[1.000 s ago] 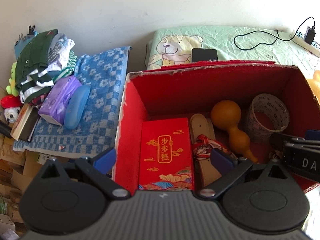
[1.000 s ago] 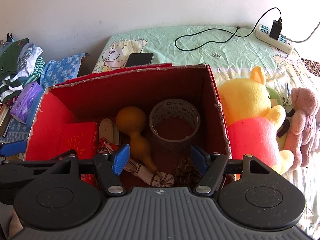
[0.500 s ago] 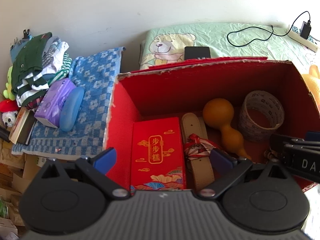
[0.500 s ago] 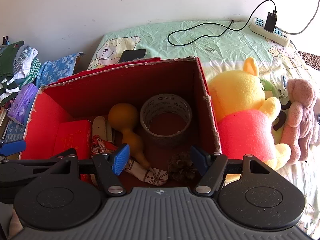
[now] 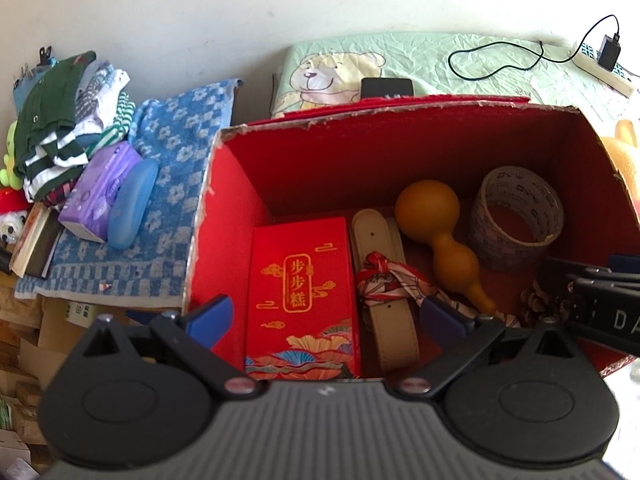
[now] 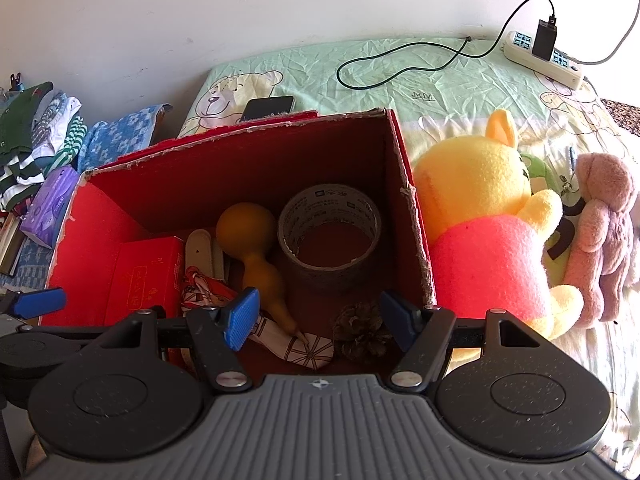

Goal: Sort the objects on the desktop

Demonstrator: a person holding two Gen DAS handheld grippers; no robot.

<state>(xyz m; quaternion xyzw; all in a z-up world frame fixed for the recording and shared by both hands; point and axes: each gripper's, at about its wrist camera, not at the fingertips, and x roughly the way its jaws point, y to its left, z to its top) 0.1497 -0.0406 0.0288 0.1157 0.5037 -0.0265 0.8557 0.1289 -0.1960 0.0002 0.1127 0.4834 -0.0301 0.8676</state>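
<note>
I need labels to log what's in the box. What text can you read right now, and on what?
"步步糕": gold characters on the red gift box in the red carton.
"DA": white letters, cut off by the frame edge, on the right tongs.
Tape roll: small repeated print, unreadable.
Purple tissue pack: print too blurred.
Power strip: nothing legible.

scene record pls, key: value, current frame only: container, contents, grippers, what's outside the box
container: red box, open top, on a bed sheet
contents: red packet, beige strap, knotted cloth lying over the strap, gourd, tape roll, pine cone
left gripper: open, empty, over the box's left part
right gripper: open, empty, over the box's near right part
outside right: yellow plush bear, pink plush
outside left: blue towel, tissue pack, folded clothes
behind: phone, power strip
</note>
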